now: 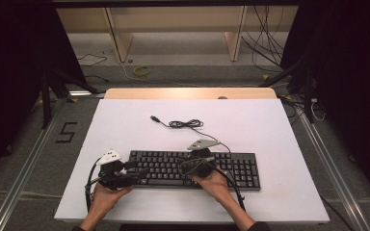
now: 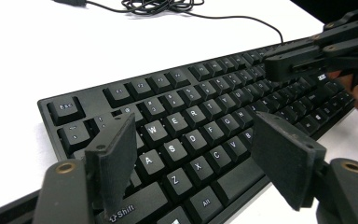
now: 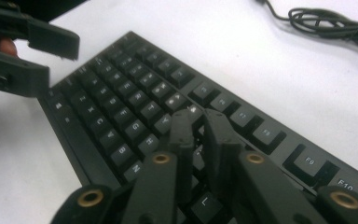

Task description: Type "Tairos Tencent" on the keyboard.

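kbd flat on white counter, near edge | L gripper jaws wide apart over left keys | R gripper jaws together, tips on mid keys; looks like key-press | tip: come straight down, hit one key only, light force, keep off cable

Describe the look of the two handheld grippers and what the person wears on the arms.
Both grippers are black linkage frames with brass-coloured pivot rivets and flat black jaws. The left gripper carries a white plate on top, the right gripper a grey three-cornered plate. A black cable loops back from each. Forearms are bare; a dark sleeve edge shows at the right elbow.
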`<state>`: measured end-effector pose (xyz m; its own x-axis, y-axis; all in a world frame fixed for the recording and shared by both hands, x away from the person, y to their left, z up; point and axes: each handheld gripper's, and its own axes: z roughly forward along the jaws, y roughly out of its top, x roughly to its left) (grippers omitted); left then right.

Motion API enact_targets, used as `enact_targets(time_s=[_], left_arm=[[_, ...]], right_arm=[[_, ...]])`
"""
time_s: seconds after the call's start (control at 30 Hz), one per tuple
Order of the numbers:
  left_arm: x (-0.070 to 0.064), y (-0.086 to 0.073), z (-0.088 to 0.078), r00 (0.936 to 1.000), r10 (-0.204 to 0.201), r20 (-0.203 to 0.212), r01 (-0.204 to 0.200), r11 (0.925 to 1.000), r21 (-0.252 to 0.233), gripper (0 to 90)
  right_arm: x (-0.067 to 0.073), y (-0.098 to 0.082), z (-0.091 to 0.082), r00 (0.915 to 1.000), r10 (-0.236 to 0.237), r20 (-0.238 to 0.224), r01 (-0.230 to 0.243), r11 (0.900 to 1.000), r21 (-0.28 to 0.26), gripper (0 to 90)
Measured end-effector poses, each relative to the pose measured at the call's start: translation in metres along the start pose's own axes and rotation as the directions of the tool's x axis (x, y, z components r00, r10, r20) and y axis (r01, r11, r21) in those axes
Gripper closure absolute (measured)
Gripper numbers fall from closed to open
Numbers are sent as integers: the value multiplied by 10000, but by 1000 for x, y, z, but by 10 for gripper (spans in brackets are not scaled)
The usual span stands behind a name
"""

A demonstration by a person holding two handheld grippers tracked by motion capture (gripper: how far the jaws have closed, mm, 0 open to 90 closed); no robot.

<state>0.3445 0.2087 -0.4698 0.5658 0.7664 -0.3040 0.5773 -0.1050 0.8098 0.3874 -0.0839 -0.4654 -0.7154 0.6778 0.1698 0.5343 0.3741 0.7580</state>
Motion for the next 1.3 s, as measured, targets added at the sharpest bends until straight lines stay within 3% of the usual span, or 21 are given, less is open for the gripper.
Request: enact_targets(time_s=[0.5, 0.53, 0.57, 1.0, 1.17, 1.3], left_arm=[[-3, -1, -3, 9995, 152, 285, -144, 9995, -277, 283], [-3, -1, -3, 9995, 152, 285, -144, 9995, -277, 250], [-3, -1, -3, 9995, 152, 285, -144, 9995, -277, 250], [-3, -1, -4, 9996, 171, 244, -164, 9994, -320, 248], [-3, 0, -4, 9995, 228, 219, -221, 9993, -290, 250], [-3, 0, -3, 9994, 255, 239, -249, 9993, -279, 254]], right_arm=[[-2, -1, 7, 9999, 63, 132, -67, 9997, 243, 900], [-2, -1, 7, 9999, 63, 132, -67, 9997, 243, 900], [-2, -4, 16, 9998, 82, 175, -92, 9982, 591, 900], [-1, -6, 17, 9997, -14, 263, 0, 9984, 563, 900], [-1, -6, 16, 9997, 59, 222, -70, 9987, 514, 900], [-3, -5, 11, 9992, 402, 57, -404, 9987, 311, 855]])
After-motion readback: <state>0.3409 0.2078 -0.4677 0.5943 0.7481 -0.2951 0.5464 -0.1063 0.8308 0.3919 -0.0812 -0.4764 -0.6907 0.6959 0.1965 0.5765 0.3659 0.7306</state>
